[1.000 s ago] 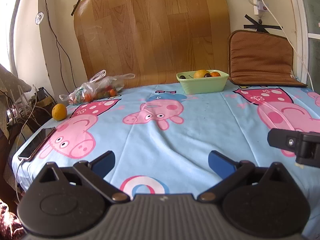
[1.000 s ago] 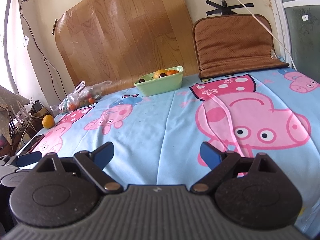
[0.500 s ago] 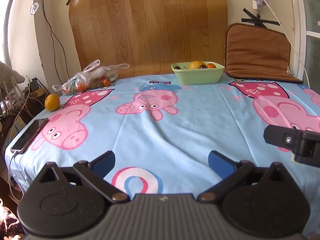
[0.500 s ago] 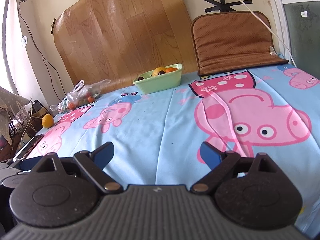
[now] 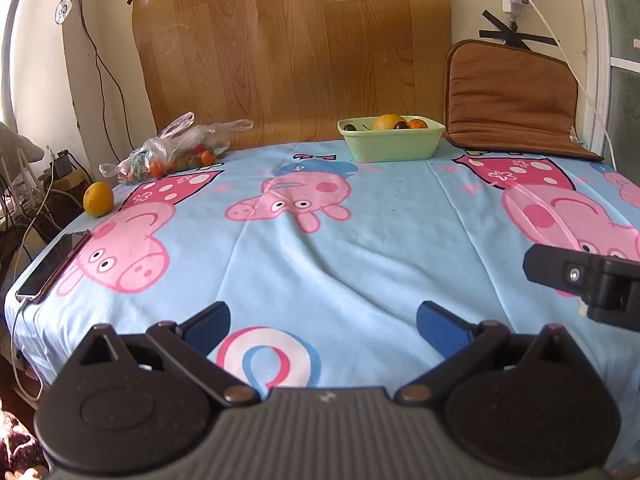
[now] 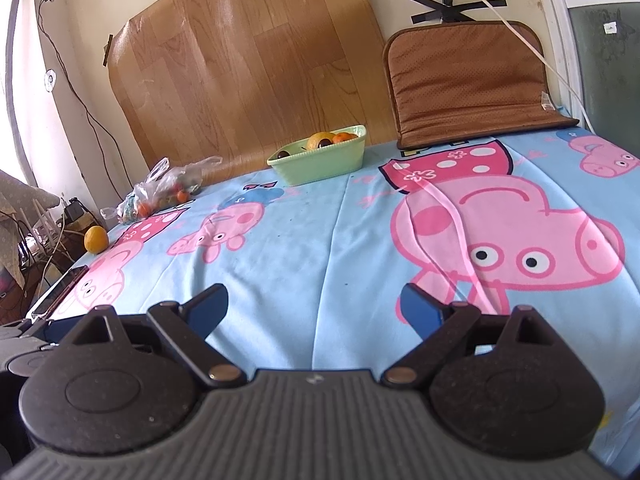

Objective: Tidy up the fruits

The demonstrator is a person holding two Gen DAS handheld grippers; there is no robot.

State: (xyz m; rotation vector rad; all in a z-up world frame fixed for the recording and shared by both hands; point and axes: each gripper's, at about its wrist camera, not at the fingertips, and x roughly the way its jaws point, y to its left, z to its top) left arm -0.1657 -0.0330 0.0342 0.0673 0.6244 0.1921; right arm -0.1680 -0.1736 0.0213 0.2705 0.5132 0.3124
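A loose orange [image 5: 97, 199], round with a yellowish dimpled skin, sits at the far left edge of my table [image 5: 360, 248], on the blue cartoon-pig cloth, just beside a clear plastic bag [image 5: 176, 152] of small red and orange fruits. At the far side, against the wooden board, a pale green bowl [image 5: 391, 145] holds a yellow-orange fruit, a smaller orange one and some dark round ones. My left gripper [image 5: 322, 320] hangs over the near edge with its blue fingers spread wide and nothing between them; the orange lies well ahead and off to its left. My right gripper [image 6: 314, 304] is likewise spread and empty, with the bowl far ahead of it and the orange far to its left.
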